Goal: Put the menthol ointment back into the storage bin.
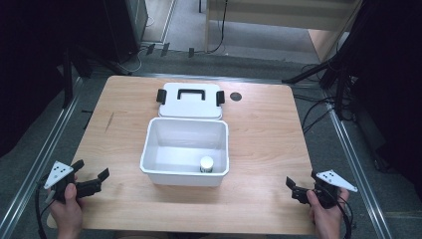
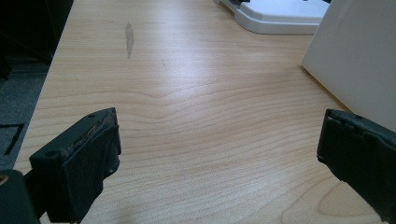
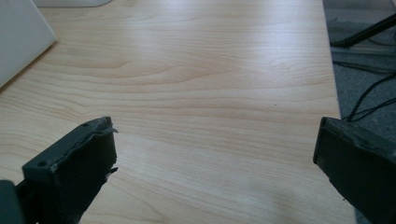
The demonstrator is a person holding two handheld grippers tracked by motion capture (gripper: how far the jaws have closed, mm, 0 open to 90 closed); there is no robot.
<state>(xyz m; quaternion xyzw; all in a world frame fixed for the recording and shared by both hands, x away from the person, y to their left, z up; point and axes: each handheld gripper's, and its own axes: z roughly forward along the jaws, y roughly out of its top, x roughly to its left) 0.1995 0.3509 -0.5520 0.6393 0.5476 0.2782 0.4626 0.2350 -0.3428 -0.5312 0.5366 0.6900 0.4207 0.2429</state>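
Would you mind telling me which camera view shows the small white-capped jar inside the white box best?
The high view: it looks down into the open white box and shows the jar standing by the near wall. The left gripper view and right gripper view catch just the box's outer wall.

Even overhead light on the desk [image 1: 259, 129]; room edges fall to black. Soft sheen on the wood ahead of the fingers [image 2: 88, 154] in both gripper views. The fingers themselves look dark and slightly soft; overall frames are mildly grainy
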